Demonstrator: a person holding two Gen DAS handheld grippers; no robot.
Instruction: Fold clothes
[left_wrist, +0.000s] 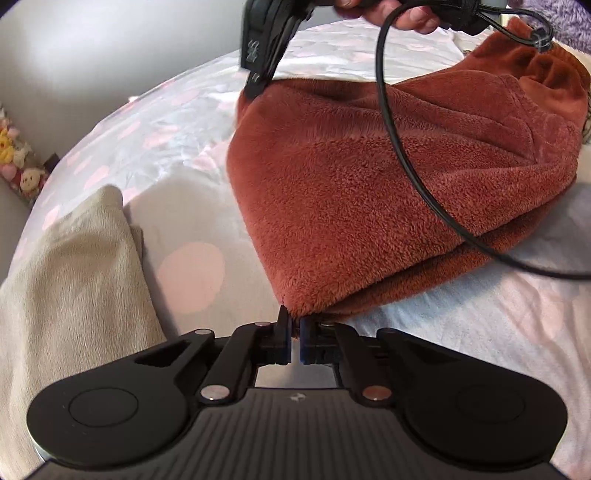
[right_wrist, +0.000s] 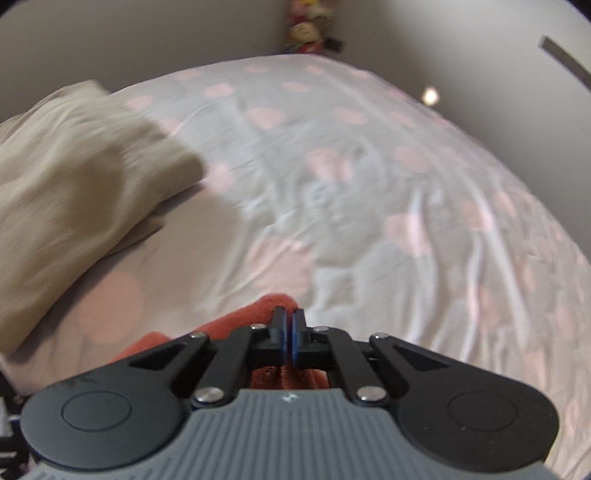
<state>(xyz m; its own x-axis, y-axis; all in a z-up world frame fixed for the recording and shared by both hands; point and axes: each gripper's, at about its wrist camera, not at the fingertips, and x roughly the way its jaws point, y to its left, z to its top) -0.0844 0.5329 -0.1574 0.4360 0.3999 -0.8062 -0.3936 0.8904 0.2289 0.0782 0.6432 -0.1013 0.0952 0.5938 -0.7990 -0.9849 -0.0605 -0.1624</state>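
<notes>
No container shows in either view; everything lies loose on a bed (left_wrist: 192, 122) whose white sheet is printed with pale pink dots and is creased in places.

A rust-red fleece garment (left_wrist: 369, 177) is the piece being handled. In the left wrist view it is partly lifted off the sheet, hanging as a doubled sheet between two corners, with a gathered band bunched up at its far right end. A beige folded cloth (left_wrist: 70, 266) lies on the bed to the left of it, apart from the red fleece; the right wrist view shows the same beige cloth (right_wrist: 74, 184) blurred at the left. A row of small plush toys (left_wrist: 18, 162) sits by the wall at the bed's far edge. A black cable (left_wrist: 399, 147) loops down across the front of the red fleece and trails off to the right, crossing the view of the cloth.

The left claw (left_wrist: 293, 332) is drawn nearly together, and its fingers pinch the near lower corner of the red garment. The right claw (left_wrist: 258, 77) comes down from the top of the left wrist view, held by a hand (left_wrist: 402, 14), and its tips meet the far upper corner of the fleece. In its own view the right claw (right_wrist: 290, 332) is narrowed to a slit, with red fleece (right_wrist: 255, 314) bunched just beneath and between the fingers, so it grips the garment too.
</notes>
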